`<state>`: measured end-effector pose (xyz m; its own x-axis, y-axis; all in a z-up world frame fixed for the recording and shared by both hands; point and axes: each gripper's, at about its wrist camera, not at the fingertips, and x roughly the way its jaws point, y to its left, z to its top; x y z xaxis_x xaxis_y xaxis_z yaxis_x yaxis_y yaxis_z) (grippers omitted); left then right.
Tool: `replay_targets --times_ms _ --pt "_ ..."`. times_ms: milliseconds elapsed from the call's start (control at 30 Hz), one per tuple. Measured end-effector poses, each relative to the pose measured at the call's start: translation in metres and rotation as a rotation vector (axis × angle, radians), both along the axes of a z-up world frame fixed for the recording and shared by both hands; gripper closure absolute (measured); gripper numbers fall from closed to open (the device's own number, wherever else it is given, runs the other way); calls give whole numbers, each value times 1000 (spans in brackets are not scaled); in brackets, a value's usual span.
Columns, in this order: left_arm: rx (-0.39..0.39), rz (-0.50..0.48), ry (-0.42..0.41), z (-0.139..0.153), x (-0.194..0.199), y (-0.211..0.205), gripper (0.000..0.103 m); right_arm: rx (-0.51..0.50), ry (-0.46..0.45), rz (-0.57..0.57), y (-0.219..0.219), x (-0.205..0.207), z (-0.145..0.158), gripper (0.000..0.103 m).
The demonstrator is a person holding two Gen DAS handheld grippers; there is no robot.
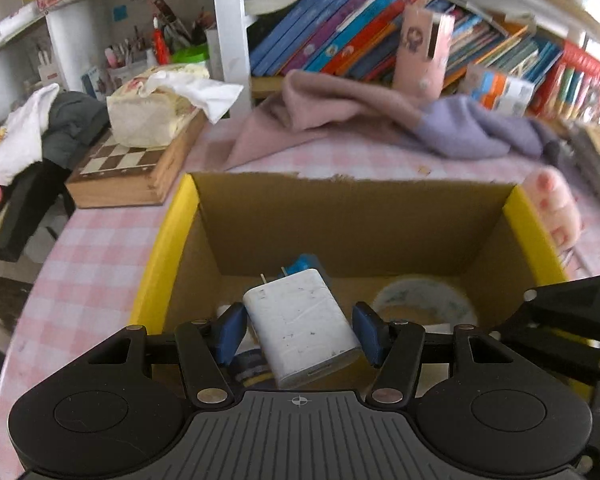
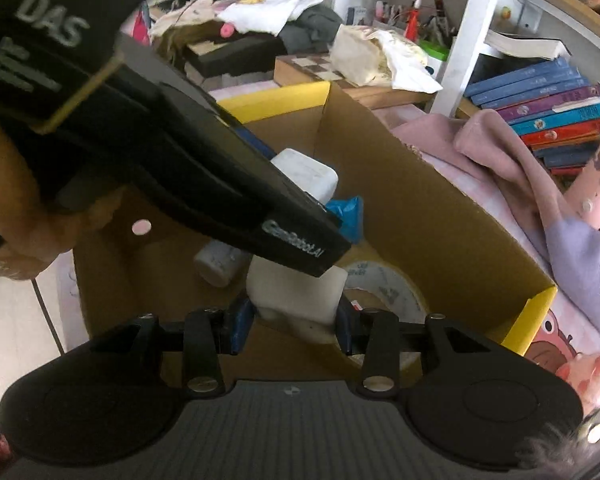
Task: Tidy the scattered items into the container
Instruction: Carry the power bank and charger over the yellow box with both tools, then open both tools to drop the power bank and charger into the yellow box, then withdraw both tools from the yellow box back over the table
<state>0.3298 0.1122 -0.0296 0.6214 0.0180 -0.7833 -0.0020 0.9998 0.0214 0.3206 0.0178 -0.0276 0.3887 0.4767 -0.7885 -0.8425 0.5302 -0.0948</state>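
Two tools are over the cardboard box (image 1: pixel 352 216), both inside its rim. Left tool (image 1: pixel 300 334): the white charger (image 1: pixel 300 328) sits between its blue pads with a small gap each side, so the jaws look slightly apart; can't tell if it grips or has let go. Charger's long axis runs along the fingers, prongs pointing away toward the far wall. Right tool (image 2: pixel 290 326): jaws narrowed around a white block (image 2: pixel 296 290), contact looks likely. Tape roll (image 2: pixel 380 288) lies below. Left arm crosses above the right view, so little room; lift straight up.
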Motion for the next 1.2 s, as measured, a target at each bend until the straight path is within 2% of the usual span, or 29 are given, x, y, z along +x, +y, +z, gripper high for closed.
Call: replay_targets --times_ms 367,433,467,500,667,867,967,1200 --pt "29 -14 -1 1 -4 -7 43 -19 0 1 1 0 -1 62" --pt "32 -17 -26 6 -8 -8 39 2 -6 -8 -1 -1 1 57" --pt "38 -17 -44 10 -11 -8 37 13 -15 -13 -2 -1 2 48" --pt "44 -18 -67 14 -14 -9 35 24 -26 -21 -3 -3 4 45" --pt "52 -3 -171 38 -33 -10 30 69 -52 -52 -11 -10 18 44" --pt "-2 22 -278 70 -71 -6 27 138 -128 -95 -23 -30 45 44" --pt "-21 31 -330 85 -93 -5 24 177 -167 -130 -32 -44 60 41" --pt "-51 63 -403 104 -146 4 23 256 -243 -195 -47 -76 88 39"
